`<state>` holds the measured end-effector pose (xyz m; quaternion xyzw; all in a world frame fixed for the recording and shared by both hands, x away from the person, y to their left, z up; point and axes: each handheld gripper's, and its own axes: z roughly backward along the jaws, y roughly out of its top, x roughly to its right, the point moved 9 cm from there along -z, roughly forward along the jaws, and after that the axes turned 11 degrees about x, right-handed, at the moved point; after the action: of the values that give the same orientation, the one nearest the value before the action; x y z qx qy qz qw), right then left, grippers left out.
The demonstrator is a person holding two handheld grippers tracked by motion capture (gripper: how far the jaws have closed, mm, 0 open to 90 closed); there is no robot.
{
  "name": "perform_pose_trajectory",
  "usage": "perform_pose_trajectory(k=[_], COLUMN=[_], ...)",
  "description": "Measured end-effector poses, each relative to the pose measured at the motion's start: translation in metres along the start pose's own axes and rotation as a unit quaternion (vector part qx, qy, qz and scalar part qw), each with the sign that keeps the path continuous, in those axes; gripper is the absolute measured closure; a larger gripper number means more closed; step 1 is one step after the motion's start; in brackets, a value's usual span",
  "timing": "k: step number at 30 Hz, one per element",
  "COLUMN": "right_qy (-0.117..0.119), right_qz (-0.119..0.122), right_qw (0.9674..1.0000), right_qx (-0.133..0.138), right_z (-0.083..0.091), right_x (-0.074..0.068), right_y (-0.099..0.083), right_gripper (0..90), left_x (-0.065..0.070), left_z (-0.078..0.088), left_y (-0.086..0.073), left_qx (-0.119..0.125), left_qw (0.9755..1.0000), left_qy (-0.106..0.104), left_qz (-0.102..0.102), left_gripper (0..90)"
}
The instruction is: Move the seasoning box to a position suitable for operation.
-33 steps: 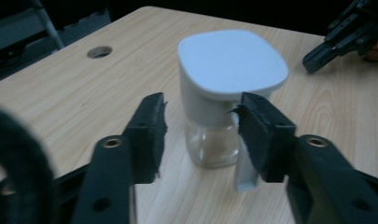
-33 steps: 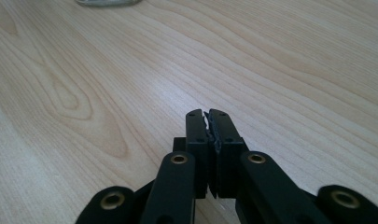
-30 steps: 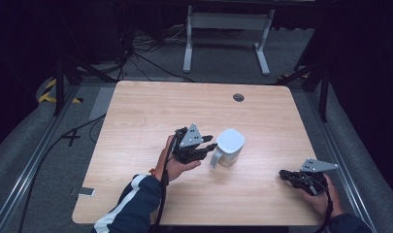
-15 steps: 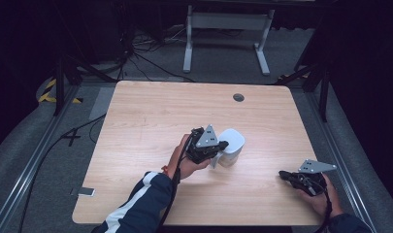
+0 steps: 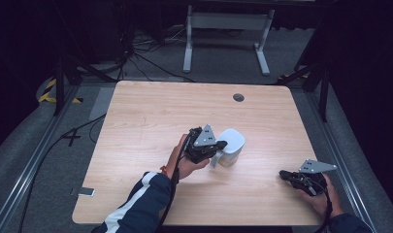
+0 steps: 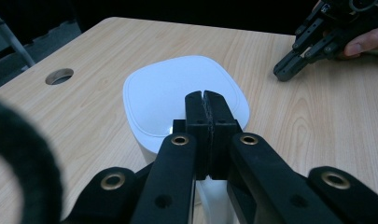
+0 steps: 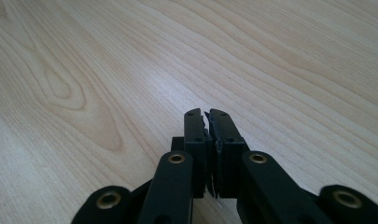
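A white mug-like container [image 5: 232, 143] stands upside down near the middle of the wooden table [image 5: 155, 111], its handle [image 5: 214, 160] toward the person. My left gripper [image 5: 222, 144] is against its near side, jaws shut. In the left gripper view the closed tips [image 6: 205, 100] lie over the container's flat top [image 6: 163, 98], with nothing seen between the pads and a white part below the jaws. My right gripper [image 5: 283, 174] rests low at the table's front right, shut and empty. Its tips [image 7: 207, 114] hover just above bare wood.
A round cable hole [image 5: 238, 97] sits near the table's far edge. Beyond the table stands a grey metal frame [image 5: 223, 29] among floor cables. A small flat object [image 5: 82, 191] lies on the floor at the front left. The right gripper [image 6: 289, 70] appears across the left gripper view.
My left gripper has moved right, up to the white container, and its jaws have closed. The right gripper and the container have stayed put.
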<state>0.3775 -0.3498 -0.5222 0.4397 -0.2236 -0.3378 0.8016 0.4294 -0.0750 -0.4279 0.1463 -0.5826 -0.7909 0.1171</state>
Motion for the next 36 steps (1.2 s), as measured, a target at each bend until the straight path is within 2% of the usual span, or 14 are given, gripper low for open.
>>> perform_pose_trajectory(k=[4, 8, 11, 19, 21, 23, 30, 36], right_qy=[0.000, -0.001, -0.001, -0.001, -0.002, -0.001, -0.007, -0.007], right_qz=[0.001, 0.001, -0.003, -0.002, -0.001, 0.000, 0.005, 0.003], right_qw=[1.0000, 1.0000, 1.0000, 1.0000, 1.0000, 1.0000, 1.0000, 1.0000], right_qx=[0.000, -0.001, 0.001, 0.001, 0.000, 0.000, -0.001, 0.000], right_z=[0.0001, 0.0006, 0.0006, 0.0004, 0.0005, 0.0005, 0.0006, 0.0007], right_x=[0.0000, 0.0003, 0.0006, 0.0006, 0.0004, 0.0005, 0.0006, 0.0013], right_y=[-0.0001, -0.0004, -0.0005, -0.0004, -0.0005, -0.0005, -0.0003, -0.0005], right_gripper=[86.1, 85.3, 85.5, 86.2, 86.2, 85.9, 85.5, 85.6], left_x=[-0.0005, 0.0011, 0.0027, 0.0025, -0.0004, -0.0011, 0.0036, 0.0030], left_z=[0.0008, 0.0012, 0.0012, 0.0016, 0.0020, 0.0023, 0.0018, 0.0017], left_y=[-0.0010, -0.0010, -0.0013, -0.0014, -0.0011, -0.0017, -0.0011, -0.0015], left_qx=[0.006, 0.008, 0.013, 0.010, 0.008, 0.010, 0.007, 0.012], left_qw=[0.9999, 0.9999, 0.9997, 0.9999, 0.9999, 0.9999, 0.9999, 0.9998], left_qy=[-0.008, -0.010, -0.017, -0.010, -0.001, -0.005, -0.011, -0.013], left_qz=[0.006, 0.001, 0.008, -0.003, -0.010, -0.001, -0.011, -0.009], left_gripper=[90.0, 90.0, 90.0, 90.0, 90.0, 90.0, 90.0, 90.0])
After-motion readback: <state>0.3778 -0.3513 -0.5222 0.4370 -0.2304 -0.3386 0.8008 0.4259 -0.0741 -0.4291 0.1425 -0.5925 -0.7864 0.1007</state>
